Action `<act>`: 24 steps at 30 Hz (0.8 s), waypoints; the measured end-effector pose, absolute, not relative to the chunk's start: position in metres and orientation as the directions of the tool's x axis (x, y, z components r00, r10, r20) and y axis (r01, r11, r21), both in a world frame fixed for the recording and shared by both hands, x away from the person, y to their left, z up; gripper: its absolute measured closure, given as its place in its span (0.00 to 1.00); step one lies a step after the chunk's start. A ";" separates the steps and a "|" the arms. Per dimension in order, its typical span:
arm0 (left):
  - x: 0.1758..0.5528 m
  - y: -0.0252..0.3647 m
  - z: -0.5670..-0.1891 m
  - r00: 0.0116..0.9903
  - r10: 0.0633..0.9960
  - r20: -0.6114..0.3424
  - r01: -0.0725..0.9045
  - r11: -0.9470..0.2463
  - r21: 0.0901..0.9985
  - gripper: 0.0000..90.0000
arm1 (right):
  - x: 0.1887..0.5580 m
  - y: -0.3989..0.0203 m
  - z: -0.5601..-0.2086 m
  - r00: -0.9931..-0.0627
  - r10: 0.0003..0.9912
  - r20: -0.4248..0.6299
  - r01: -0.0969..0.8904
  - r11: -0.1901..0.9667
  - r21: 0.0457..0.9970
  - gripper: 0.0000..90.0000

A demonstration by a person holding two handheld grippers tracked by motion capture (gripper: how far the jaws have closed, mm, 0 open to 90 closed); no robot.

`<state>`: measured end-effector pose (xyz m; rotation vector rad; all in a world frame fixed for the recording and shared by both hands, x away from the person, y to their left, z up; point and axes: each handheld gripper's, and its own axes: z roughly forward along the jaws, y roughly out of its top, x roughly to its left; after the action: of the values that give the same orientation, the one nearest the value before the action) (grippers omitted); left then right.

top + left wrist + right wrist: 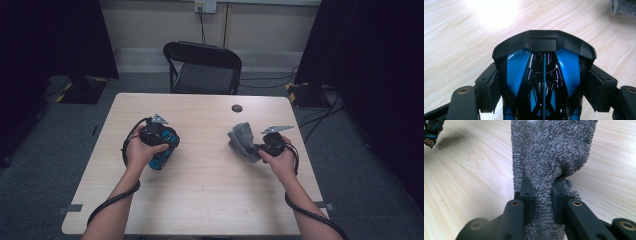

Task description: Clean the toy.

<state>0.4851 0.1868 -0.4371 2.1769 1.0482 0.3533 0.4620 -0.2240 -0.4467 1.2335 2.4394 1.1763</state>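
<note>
A blue and black toy car (pixel 163 149) is held in my left gripper (pixel 161 145) over the left half of the table; in the left gripper view the car (pixel 544 75) sits between the pads (pixel 489 92), which press on its sides. My right gripper (pixel 256 147) is shut on a grey terry cloth (pixel 243 140) over the table's right half. In the right gripper view the cloth (pixel 551 152) is pinched between the two pads (pixel 526 192) and stands up beyond them. The toy car (pixel 431 132) shows at that view's top left corner.
The light wooden table (pixel 205 195) has a small dark round grommet (pixel 237 108) near its far edge. A black folding chair (pixel 202 67) stands behind the table. Cables trail from both grippers along the forearms.
</note>
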 end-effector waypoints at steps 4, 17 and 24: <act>0.492 0.183 -0.444 0.632 0.772 -0.059 0.593 -0.434 0.678 0.28 | 0.464 -0.230 -0.452 -0.632 0.751 0.192 0.616 0.336 0.712 0.83; 0.515 0.177 -0.465 0.594 0.801 -0.074 0.642 -0.417 0.644 0.28 | 0.469 -0.241 -0.475 -0.610 0.770 0.187 0.632 0.331 0.701 0.81; 0.520 0.173 -0.474 0.580 0.811 -0.071 0.660 -0.417 0.624 0.28 | 0.471 -0.241 -0.476 -0.614 0.775 0.150 0.618 0.354 0.702 0.80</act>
<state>0.5203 0.1733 -0.4743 2.1999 1.1661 0.3212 0.4707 -0.2412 -0.4765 1.2582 2.4064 1.1076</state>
